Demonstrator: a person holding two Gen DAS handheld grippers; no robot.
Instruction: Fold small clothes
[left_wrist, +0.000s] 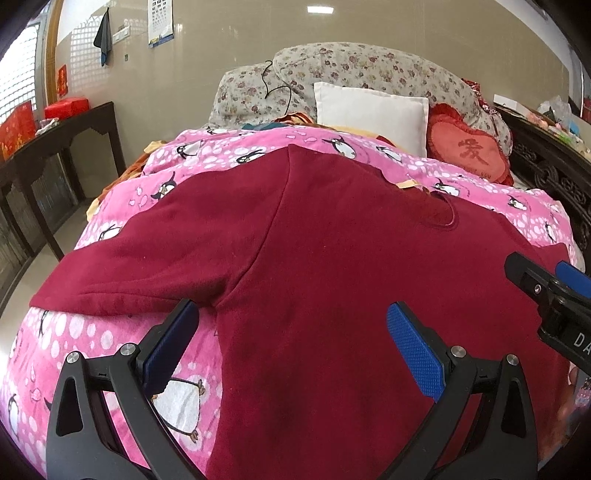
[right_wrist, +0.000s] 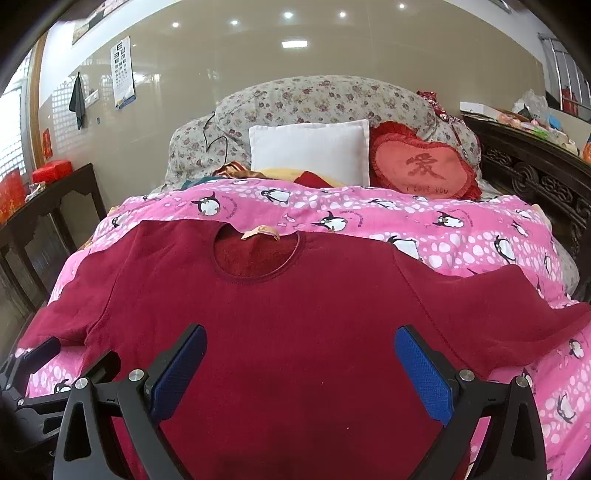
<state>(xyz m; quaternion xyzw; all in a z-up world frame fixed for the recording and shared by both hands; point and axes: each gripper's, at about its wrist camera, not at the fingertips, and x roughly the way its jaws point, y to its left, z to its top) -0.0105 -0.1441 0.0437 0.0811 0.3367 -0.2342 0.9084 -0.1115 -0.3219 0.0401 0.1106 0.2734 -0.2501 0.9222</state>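
Left wrist view: a dark red long-sleeved top (left_wrist: 332, 258) lies spread flat, front up, on a pink penguin-print quilt (left_wrist: 92, 350) that covers the bed. The left gripper (left_wrist: 291, 339) hangs over the top's left armpit with its fingers (left_wrist: 413, 350) spread wide and nothing between them; one blue pad sits at the sleeve's lower edge, the other over the body. The right gripper (left_wrist: 554, 291) enters at the right edge, over the garment's far side. Behind the quilt stand a white pillow (left_wrist: 369, 114) and a red heart cushion (left_wrist: 469, 151).

Right wrist view: the right gripper (right_wrist: 299, 365) hovers over the middle of the top (right_wrist: 314, 314), below its round neckline (right_wrist: 255, 258), fingers (right_wrist: 424, 373) wide apart and empty. Both sleeves stretch outward over the quilt (right_wrist: 480, 240). The left gripper (right_wrist: 37, 362) shows at the lower left, near the sleeve end. A floral duvet (right_wrist: 314, 99) is heaped at the head of the bed.
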